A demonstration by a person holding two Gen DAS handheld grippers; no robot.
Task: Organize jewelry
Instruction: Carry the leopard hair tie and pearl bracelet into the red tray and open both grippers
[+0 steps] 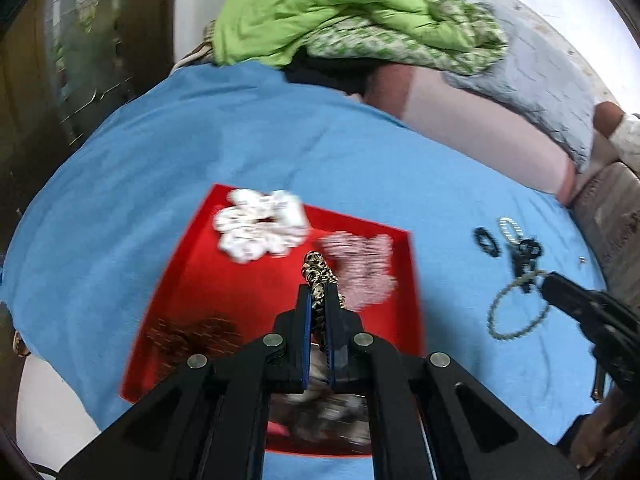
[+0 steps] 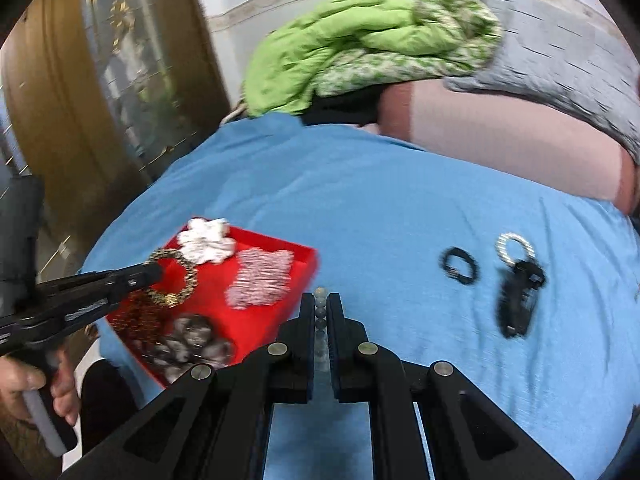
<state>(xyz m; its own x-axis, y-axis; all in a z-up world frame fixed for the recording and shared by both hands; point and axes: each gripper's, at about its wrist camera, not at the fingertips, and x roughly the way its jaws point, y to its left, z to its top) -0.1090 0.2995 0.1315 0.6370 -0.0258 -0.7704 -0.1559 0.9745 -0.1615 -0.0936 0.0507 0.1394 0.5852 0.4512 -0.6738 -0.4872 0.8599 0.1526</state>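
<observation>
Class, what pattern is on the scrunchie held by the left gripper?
Leopard print, tan with dark spots, on the fabric scrunchie in the left gripper; clearest in the right wrist view.

One shallow red square tray [image 2: 304,258] sits on the bed's blue sheet [image 2: 360,200]. In or over it are five ring-shaped pieces:

- one white ruffled fabric ring [image 2: 206,240]
- one pink-and-white patterned ring [image 2: 260,278]
- one dark red beaded ring [image 2: 138,318]
- one grey-and-black ruffled ring [image 2: 188,344]
- one gold-and-black patterned ring [image 2: 176,278]

On the sheet lie one black elastic band [image 2: 460,265], one silver beaded ring [image 2: 515,247] and one black claw clip [image 2: 518,300]. One pale beaded bracelet [image 1: 516,308] makes nine. There are two black tools.
</observation>
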